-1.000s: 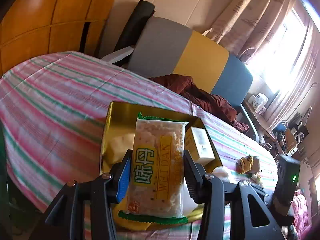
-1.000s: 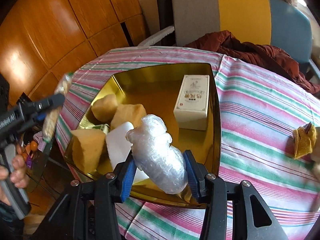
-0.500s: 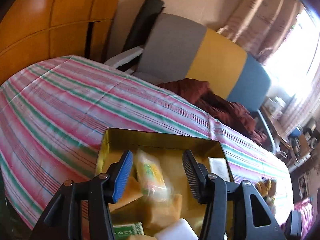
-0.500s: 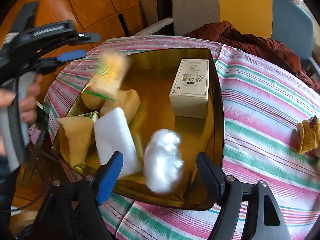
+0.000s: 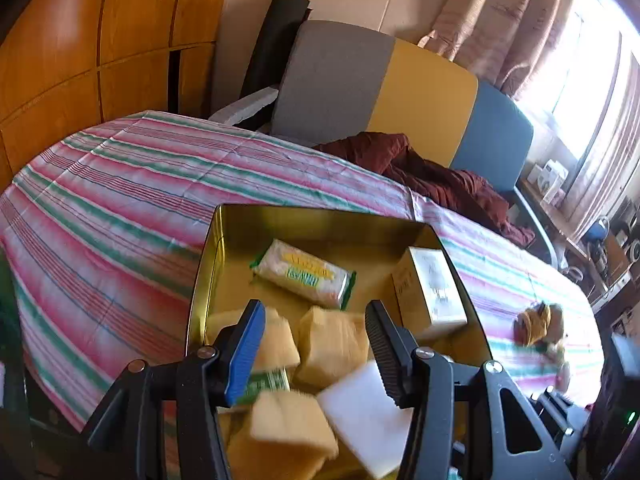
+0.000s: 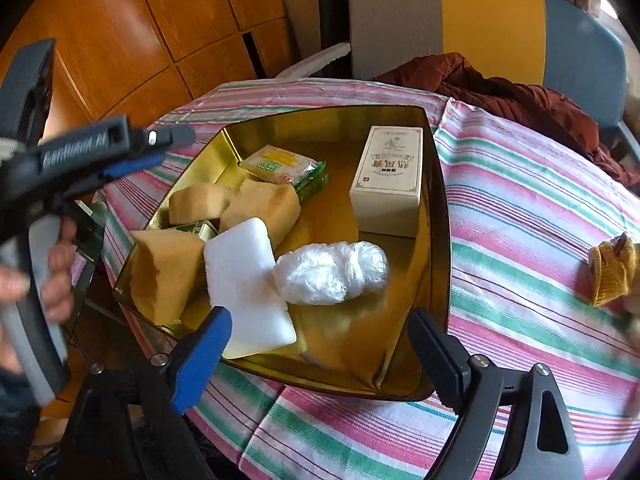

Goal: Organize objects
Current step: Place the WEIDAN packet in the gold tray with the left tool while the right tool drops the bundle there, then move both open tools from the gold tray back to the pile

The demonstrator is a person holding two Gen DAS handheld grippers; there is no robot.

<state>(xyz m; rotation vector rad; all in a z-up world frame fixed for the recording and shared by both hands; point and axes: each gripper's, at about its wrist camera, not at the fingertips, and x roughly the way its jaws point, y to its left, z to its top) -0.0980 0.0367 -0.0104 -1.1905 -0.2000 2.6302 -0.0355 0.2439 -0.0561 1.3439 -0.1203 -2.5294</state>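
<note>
A gold tin tray (image 6: 436, 200) on the striped tablecloth holds a green-edged cracker packet (image 6: 280, 164), a white carton (image 6: 390, 176), several yellow sponges (image 6: 260, 208), a white foam block (image 6: 244, 276) and a crumpled clear plastic bundle (image 6: 332, 272). My right gripper (image 6: 320, 314) hovers at the tray's near rim. Its jaws are opening wide, and the bundle lies free beyond them. My left gripper (image 5: 314, 308) is open and empty over the sponges (image 5: 332, 344). The cracker packet (image 5: 304, 274) lies ahead of it in the tray (image 5: 224, 240). The left gripper (image 6: 168, 148) also shows at the tray's left side.
A yellow cloth item (image 6: 612, 272) lies on the tablecloth right of the tray. A grey, yellow and blue chair (image 5: 400, 92) with a maroon garment (image 5: 432, 176) stands behind the table. Wooden cabinets (image 6: 140, 40) fill the left. A hand (image 6: 60, 264) grips the left handle.
The left gripper let go of the cracker packet, which now lies in the tray. The right gripper opened and dropped the plastic bundle into the tray.
</note>
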